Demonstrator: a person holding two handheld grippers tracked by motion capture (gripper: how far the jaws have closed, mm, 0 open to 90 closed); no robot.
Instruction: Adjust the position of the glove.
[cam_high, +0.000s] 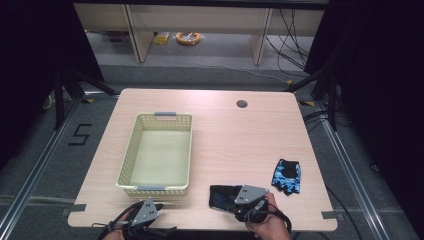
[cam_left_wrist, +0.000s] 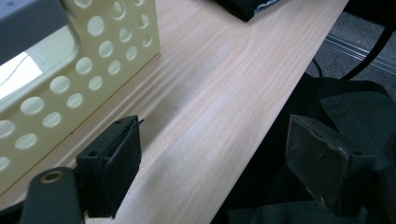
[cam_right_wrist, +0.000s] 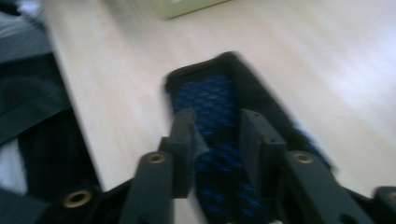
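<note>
The right gripper (cam_right_wrist: 215, 130) hangs part-open over the near black-and-blue glove (cam_right_wrist: 219, 102) at the table's near edge, pads not yet pressing it. I judge this the grasp step: clamp, then lift left into the basket (cam_high: 131, 150). The left gripper (cam_left_wrist: 205, 154) waits open and empty just near of the basket.

Basket (cam_high: 156, 152) blocks the left half of the table (cam_high: 235, 130); its walls stand in the way at 12 o'clock of the left gripper (cam_high: 142, 212). Wide bare lane from basket's 3 o'clock side across to the right edge. Near glove (cam_high: 224, 196) lies under the right gripper (cam_high: 248, 200); second glove (cam_high: 287, 176) sits at its 2 o'clock, apart, a bare gap between. Far edge free apart from the cable hole (cam_high: 242, 104).
</note>
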